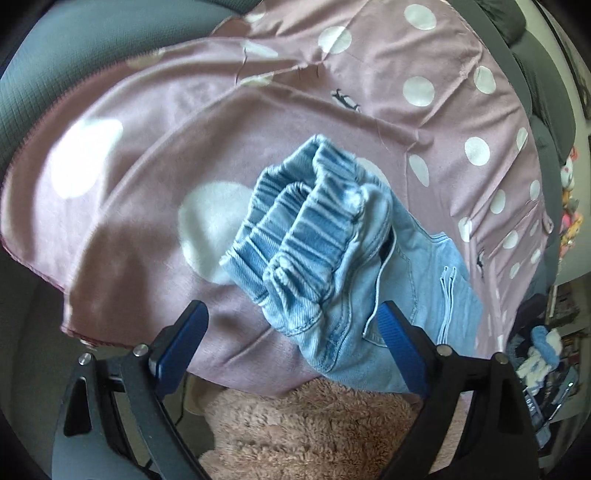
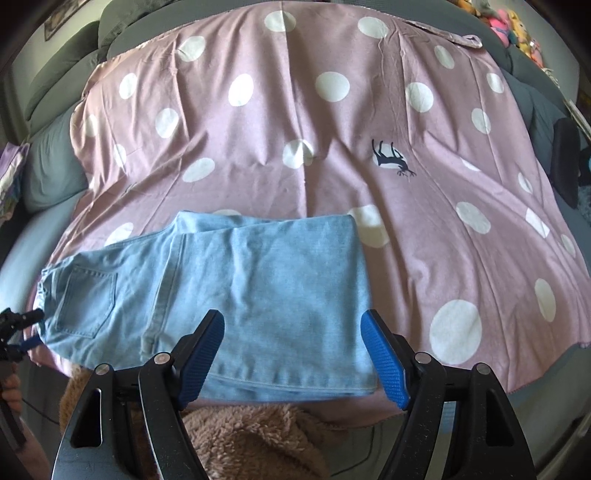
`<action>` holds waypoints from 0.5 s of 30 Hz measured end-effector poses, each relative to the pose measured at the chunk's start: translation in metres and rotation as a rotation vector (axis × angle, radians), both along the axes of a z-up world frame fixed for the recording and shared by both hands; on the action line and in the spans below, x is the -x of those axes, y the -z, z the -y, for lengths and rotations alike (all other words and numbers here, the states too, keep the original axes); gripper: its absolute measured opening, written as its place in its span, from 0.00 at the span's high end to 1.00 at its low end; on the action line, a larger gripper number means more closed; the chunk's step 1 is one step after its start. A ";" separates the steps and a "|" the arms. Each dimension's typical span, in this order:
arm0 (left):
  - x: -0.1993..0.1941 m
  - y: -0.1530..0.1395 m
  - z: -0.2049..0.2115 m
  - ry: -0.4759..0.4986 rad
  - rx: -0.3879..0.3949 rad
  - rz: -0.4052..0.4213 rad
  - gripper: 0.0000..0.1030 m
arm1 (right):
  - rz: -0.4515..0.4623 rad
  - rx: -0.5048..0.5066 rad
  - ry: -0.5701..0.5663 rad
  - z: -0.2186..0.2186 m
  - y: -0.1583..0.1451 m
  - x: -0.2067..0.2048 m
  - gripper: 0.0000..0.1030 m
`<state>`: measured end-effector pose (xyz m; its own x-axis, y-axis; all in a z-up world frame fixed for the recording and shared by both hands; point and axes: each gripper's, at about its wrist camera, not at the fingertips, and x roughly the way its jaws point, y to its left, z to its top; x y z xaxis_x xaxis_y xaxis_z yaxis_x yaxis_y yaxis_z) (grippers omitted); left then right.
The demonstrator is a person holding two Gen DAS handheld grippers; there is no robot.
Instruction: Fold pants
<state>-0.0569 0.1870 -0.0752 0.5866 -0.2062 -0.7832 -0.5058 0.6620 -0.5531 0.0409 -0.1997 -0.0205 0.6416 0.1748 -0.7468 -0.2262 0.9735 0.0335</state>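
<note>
Light blue denim pants (image 2: 258,288) lie folded lengthwise on a pink polka-dot sheet (image 2: 332,129), with the back pocket (image 2: 86,299) at the left and the hem at the near edge. My right gripper (image 2: 293,321) hovers open over the leg end, its blue pads apart and off the cloth. In the left wrist view the bunched elastic waistband (image 1: 306,229) lies between the wide jaws of my left gripper (image 1: 291,314), which is open. The right pad (image 1: 391,332) sits close beside the denim. In the right wrist view the left gripper (image 2: 26,330) shows at the waist end.
A fluffy brown blanket (image 2: 251,443) lies at the near edge under both grippers. Grey cushions (image 2: 55,166) ring the sheet (image 1: 184,129). Stuffed toys (image 2: 517,26) sit at the far right. A hand (image 2: 9,391) shows at the left border. Clutter (image 1: 543,354) lies beyond the sheet's right side.
</note>
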 end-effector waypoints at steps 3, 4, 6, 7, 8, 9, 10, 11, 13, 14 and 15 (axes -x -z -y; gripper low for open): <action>-0.004 0.007 0.002 -0.006 0.040 0.015 0.18 | -0.007 0.001 -0.001 -0.002 0.001 0.000 0.26; -0.005 0.006 0.003 -0.011 0.035 0.028 0.18 | -0.007 0.001 -0.003 -0.002 0.001 0.000 0.26; -0.007 0.003 0.004 -0.013 0.047 0.068 0.30 | -0.009 0.001 -0.001 -0.002 0.001 0.000 0.26; -0.008 0.005 0.004 -0.023 0.055 0.064 0.30 | -0.009 0.000 0.001 -0.001 0.001 0.000 0.26; -0.009 0.006 0.004 -0.033 0.058 0.065 0.30 | -0.010 -0.001 0.003 0.000 0.001 -0.001 0.26; -0.010 0.008 0.003 -0.036 0.065 0.079 0.30 | -0.011 -0.003 0.006 0.001 0.002 -0.001 0.26; -0.010 0.009 0.002 -0.045 0.080 0.096 0.30 | -0.012 -0.005 0.008 0.001 0.002 -0.001 0.26; -0.009 0.011 0.000 -0.064 0.103 0.110 0.33 | -0.016 -0.010 0.010 0.003 0.003 -0.001 0.26; -0.007 0.014 -0.003 -0.097 0.136 0.118 0.47 | -0.022 -0.014 0.014 0.004 0.004 -0.002 0.26; -0.008 0.015 -0.004 -0.101 0.144 0.117 0.58 | -0.025 -0.015 0.016 0.004 0.005 -0.002 0.26; -0.009 0.014 -0.002 -0.098 0.149 0.115 0.63 | -0.027 -0.016 0.017 0.005 0.006 -0.003 0.26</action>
<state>-0.0484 0.1890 -0.0895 0.6934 -0.2529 -0.6747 -0.4912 0.5192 -0.6994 0.0437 -0.2047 -0.0263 0.6243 0.1761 -0.7611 -0.2083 0.9765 0.0550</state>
